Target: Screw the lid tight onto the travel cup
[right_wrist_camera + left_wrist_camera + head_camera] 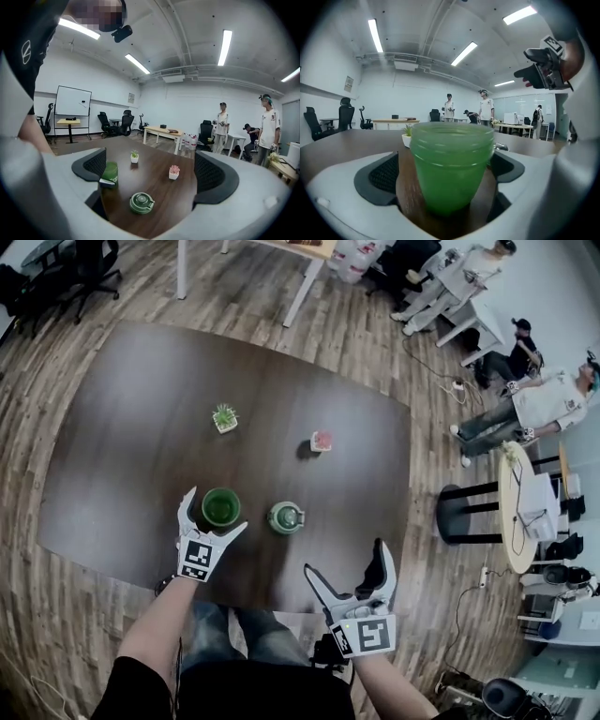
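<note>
Dark surface (112, 456) carries the uncapped travel cup (221, 507) upright between the spread left tongs (217, 510), its lid (286, 517) lying just beside; right tongs (345, 559) hang spread and empty, so cup-steadying is judged in hand, lid pickup next.

On the table (112, 456), the cup (221, 507) stands just left of the lid (285, 517).

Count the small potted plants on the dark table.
2. A green-leaved one stands beyond the green cup; a pink-topped one stands to its right, beyond the lid. Nothing on the table seems able to hide a third.
</note>
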Demonstrator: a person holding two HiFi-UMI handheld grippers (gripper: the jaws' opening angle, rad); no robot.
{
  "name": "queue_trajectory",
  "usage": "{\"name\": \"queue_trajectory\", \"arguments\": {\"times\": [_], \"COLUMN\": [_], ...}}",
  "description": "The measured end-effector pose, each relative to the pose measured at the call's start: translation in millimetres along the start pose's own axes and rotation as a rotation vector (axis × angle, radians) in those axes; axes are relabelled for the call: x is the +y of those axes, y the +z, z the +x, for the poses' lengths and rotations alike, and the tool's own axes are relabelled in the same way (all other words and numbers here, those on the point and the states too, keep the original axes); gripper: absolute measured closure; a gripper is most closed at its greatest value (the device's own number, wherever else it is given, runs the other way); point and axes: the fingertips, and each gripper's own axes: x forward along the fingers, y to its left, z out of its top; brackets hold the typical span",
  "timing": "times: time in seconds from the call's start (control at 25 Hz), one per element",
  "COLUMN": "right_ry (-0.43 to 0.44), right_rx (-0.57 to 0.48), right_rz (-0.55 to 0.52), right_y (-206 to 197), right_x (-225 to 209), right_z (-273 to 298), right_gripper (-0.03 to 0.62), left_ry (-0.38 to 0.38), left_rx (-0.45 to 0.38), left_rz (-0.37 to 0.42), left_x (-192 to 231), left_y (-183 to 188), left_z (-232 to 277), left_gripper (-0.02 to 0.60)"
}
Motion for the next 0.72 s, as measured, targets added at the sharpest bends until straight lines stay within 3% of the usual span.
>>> {"name": "queue_trajectory", "arguments": {"times": [0.24, 0.44, 0.6, 0.72], "right_ry": [0.017, 0.015, 0.063, 0.119], "right_rx": [0.094, 0.256, 0.392, 0.434], "right_rz": [0.009, 0.019, 0.045, 0.018], "right_y": [-64, -145, -199, -220], "right_x": [5, 4, 10, 19], "right_z": [31, 65, 104, 125], "right_gripper": [-0.004, -0.004, -0.003, -0.003], "left_ry": [-0.005, -0.016, -0.028, -0.031], "left_rx": [-0.016, -0.001, 0.002, 0.001], "left_rz": [-0.032, -0.046, -0.04, -0.043], "left_x": [-2, -7, -6, -7], "left_y": [1, -3, 0, 1], "left_z": [20, 30, 33, 37], "left_gripper": [0.005, 0.115, 0.149, 0.155]}}
